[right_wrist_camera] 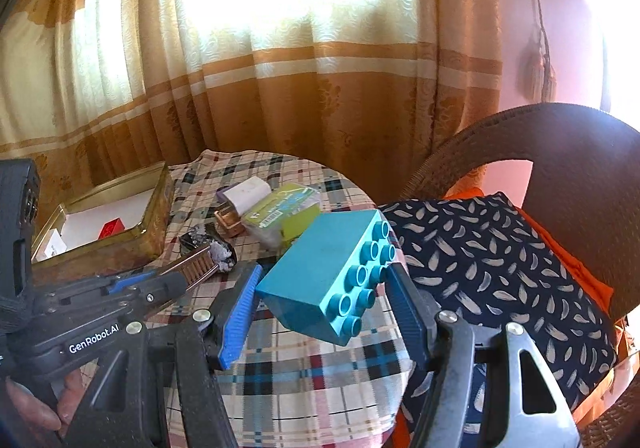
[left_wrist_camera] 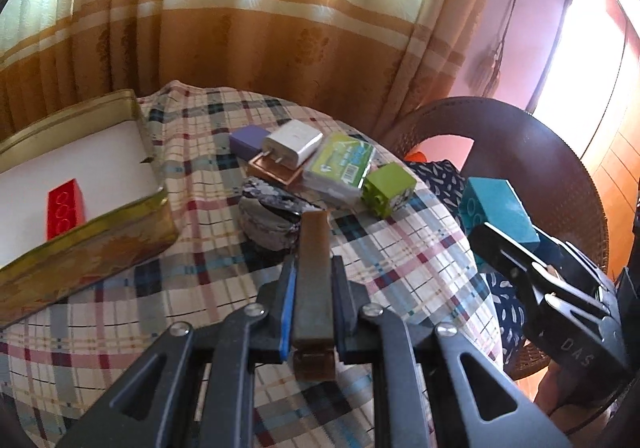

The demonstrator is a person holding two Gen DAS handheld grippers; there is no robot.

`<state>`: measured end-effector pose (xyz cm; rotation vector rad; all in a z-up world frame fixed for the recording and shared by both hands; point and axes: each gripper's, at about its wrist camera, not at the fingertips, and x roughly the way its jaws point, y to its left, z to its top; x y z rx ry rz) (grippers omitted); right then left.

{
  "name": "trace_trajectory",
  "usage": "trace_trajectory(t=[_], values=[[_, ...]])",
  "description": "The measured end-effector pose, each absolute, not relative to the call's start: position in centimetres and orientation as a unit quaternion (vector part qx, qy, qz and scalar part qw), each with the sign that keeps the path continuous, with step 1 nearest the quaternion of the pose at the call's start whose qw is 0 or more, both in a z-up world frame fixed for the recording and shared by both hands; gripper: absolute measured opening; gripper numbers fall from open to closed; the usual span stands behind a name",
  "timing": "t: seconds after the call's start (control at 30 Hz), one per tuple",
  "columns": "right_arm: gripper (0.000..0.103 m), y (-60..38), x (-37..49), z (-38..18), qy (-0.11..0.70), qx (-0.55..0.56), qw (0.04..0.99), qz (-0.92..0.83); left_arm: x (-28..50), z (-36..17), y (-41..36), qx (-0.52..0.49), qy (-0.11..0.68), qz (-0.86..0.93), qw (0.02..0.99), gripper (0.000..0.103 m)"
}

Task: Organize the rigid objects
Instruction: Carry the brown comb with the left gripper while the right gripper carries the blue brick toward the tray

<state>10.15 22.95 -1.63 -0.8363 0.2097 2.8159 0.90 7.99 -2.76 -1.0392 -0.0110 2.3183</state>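
Note:
My left gripper (left_wrist_camera: 312, 268) is shut on a long brown harmonica-like bar (left_wrist_camera: 314, 280), held above the checked tablecloth (left_wrist_camera: 200, 308); the bar also shows in the right wrist view (right_wrist_camera: 196, 270). My right gripper (right_wrist_camera: 324, 288) is shut on a big teal toy brick (right_wrist_camera: 328, 280), also seen at the right of the left wrist view (left_wrist_camera: 500, 211). An open gold tin (left_wrist_camera: 92, 236) at the left holds a red brick (left_wrist_camera: 66, 211). A green block (left_wrist_camera: 386, 187), white charger (left_wrist_camera: 292, 143), green-labelled pack (left_wrist_camera: 340, 163), purple block (left_wrist_camera: 248, 139), copper piece (left_wrist_camera: 272, 171) and grey pouch (left_wrist_camera: 268, 215) lie on the cloth.
A wicker chair (right_wrist_camera: 580, 151) with a dark patterned cushion (right_wrist_camera: 500, 260) stands at the right of the table. Striped curtains (left_wrist_camera: 240, 27) hang close behind. The tin (right_wrist_camera: 116, 232) sits at the table's left side.

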Motion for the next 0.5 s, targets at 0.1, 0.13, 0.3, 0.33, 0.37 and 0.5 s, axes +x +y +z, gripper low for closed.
trace_trajectory(t=[0.1,0.13,0.3,0.33,0.37,0.5], values=[[0.065,22.4,10.1,-1.5,0.067,-0.281,0.096,0.953,1.1,-2.3,7.1,-0.386,-0.014,0.872,0.300,0.014],[0.065,22.3,10.1,-1.4,0.065,-0.280,0.096,0.953,1.1,-2.1,7.0,-0.383,-0.016,0.873,0.300,0.014],[0.065,21.7,10.2,-1.0,0.061,-0.274,0.094,0.955,1.5,-0.7,5.7,-0.363,-0.030,0.881,0.303,0.014],[0.065,21.5,10.2,-0.9,0.059,-0.272,0.093,0.956,1.6,-0.4,5.4,-0.356,-0.031,0.884,0.301,0.014],[0.065,21.4,10.2,-0.8,0.058,-0.271,0.092,0.956,1.7,-0.1,5.2,-0.351,-0.032,0.887,0.299,0.014],[0.065,20.4,9.8,-0.1,0.055,-0.261,0.082,0.960,1.6,0.9,4.0,-0.326,-0.025,0.905,0.270,0.014]])
